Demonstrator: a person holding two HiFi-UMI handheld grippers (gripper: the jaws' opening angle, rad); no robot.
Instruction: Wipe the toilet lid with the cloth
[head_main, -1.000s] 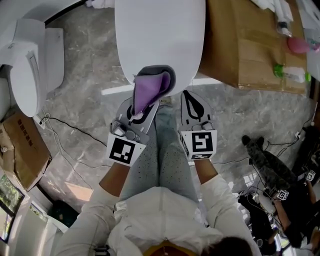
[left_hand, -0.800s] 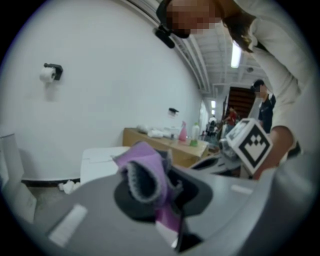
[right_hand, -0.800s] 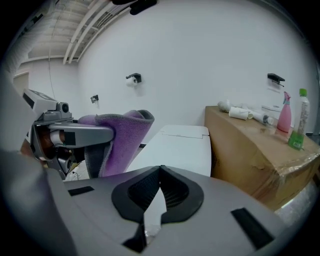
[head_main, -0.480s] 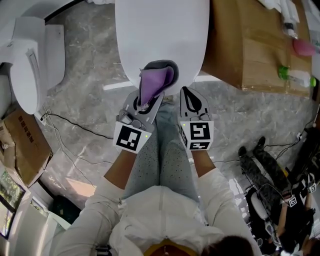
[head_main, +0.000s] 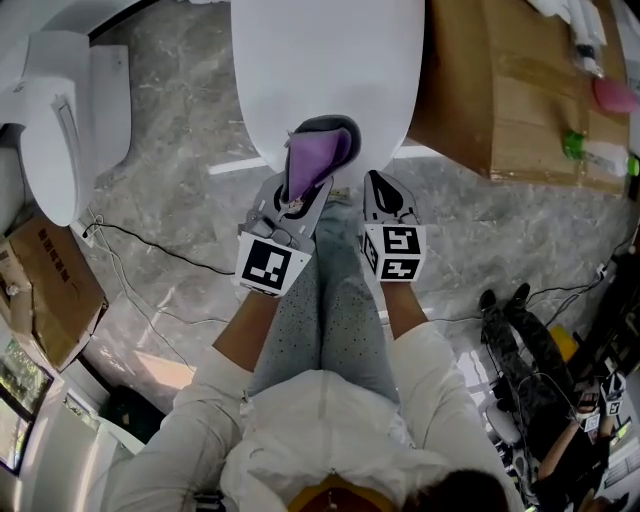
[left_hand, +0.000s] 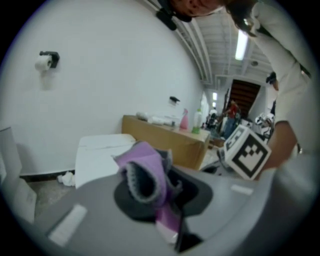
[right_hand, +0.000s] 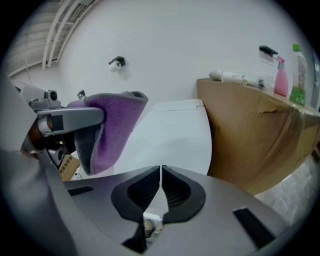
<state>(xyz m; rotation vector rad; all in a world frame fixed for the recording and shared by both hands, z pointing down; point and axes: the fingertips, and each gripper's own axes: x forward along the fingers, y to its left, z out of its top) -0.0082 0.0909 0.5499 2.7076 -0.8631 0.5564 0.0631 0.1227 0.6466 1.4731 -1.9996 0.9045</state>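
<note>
The white toilet lid (head_main: 325, 70) is closed and fills the top middle of the head view; it also shows ahead in the right gripper view (right_hand: 170, 137). My left gripper (head_main: 305, 170) is shut on a purple and grey cloth (head_main: 318, 152), which hangs folded over the lid's near edge. In the left gripper view the cloth (left_hand: 145, 172) bunches up between the jaws. My right gripper (head_main: 383, 185) is shut with nothing in it, just short of the lid's near edge and right of the cloth (right_hand: 107, 130); its jaws (right_hand: 160, 175) meet along a thin line.
A brown cardboard-covered counter (head_main: 500, 90) stands right of the toilet with a pink spray bottle (right_hand: 280, 76) and a green bottle (right_hand: 299, 67) on it. A second white toilet (head_main: 55, 120) is at the left, a cardboard box (head_main: 45, 290) below it. Cables cross the marble floor (head_main: 170, 200).
Both grippers have sunk and moved forward toward the lid's near edge; the cloth now hangs closer over the lid. The right gripper stays shut and empty.
</note>
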